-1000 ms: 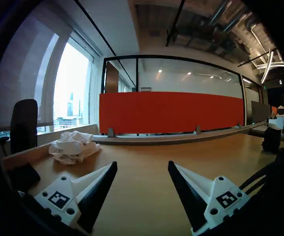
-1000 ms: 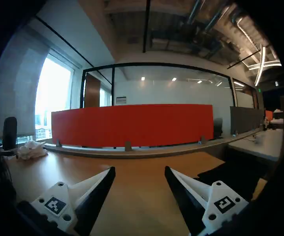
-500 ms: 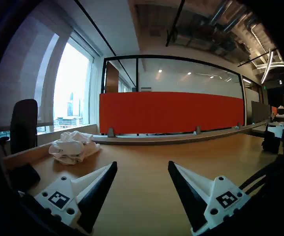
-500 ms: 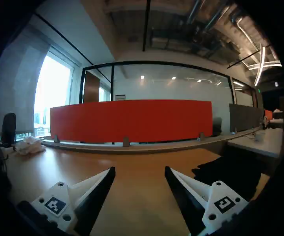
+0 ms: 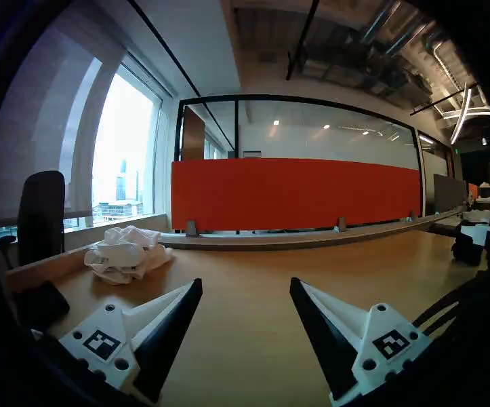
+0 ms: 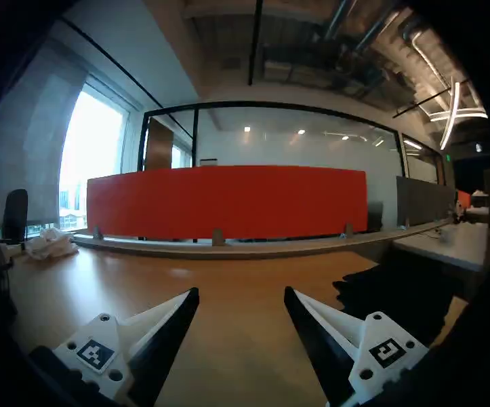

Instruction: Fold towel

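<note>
1. Left gripper (image 5: 245, 281): the two white-and-black fingers are spread wide with nothing between them. They hang low over a bare stretch of the wooden tabletop (image 5: 258, 319). Each finger base carries a square black-and-white marker (image 5: 102, 344).
2. Right gripper (image 6: 241, 290): the fingers are likewise spread wide and grip nothing. They are poised low over the tabletop (image 6: 231, 325).
3. Towel (image 5: 126, 252): white and crumpled in a loose, unfolded heap. It lies on the tabletop by the window-side edge, ahead and to the left of the left gripper and well apart from its fingers. In the right gripper view the towel (image 6: 49, 243) sits far off at the left, small and near the tabletop's edge.
4. Red partition (image 5: 292, 193): a long panel standing along the far edge of the tabletop, with a glass wall behind it. It is also seen in the right gripper view (image 6: 224, 201).
5. Office chair (image 5: 41, 217): dark-backed, standing beyond the tabletop on the left, in front of the bright window (image 5: 123, 163).
6. Dark object (image 5: 38, 305): rests on the tabletop at lower left, near the left finger. What it is cannot be told.
7. Black shape (image 6: 400, 298): cloth-like with an irregular edge, lying on the tabletop right of the right gripper.
8. Small dark-and-white item (image 5: 470, 243): at the far right edge of the tabletop, too small to identify.
</note>
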Tool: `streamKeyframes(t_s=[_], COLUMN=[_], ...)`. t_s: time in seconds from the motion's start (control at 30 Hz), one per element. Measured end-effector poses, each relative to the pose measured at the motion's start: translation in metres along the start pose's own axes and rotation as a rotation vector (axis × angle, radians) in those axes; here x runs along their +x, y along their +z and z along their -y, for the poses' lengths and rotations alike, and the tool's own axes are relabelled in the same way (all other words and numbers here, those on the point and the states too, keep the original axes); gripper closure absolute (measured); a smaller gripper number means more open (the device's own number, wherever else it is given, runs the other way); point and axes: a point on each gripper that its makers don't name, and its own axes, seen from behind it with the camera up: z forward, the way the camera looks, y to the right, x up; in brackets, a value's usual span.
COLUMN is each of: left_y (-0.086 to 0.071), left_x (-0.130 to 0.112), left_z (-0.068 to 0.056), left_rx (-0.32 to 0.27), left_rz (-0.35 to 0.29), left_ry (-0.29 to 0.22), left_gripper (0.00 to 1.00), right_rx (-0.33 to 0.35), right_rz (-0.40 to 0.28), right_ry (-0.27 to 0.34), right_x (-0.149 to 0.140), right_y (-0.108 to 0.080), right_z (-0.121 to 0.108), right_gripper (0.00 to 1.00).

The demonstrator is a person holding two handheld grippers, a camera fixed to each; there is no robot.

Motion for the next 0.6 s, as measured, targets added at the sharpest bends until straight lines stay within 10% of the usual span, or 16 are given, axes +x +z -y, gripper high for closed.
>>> streamKeyframes(t_s=[0.6], left_y=[-0.0002], left_x=[0.0001], left_z=[0.0001], left_rx=[0.0], left_rz=[0.0], left_ry=[0.0], left_gripper=[0.04], right_rx=[0.016], right_rz=[-0.006], right_ry=[-0.012], right_x=[0.0023], right_y=[-0.0047], right_z=[0.0092], right_gripper=[0.03])
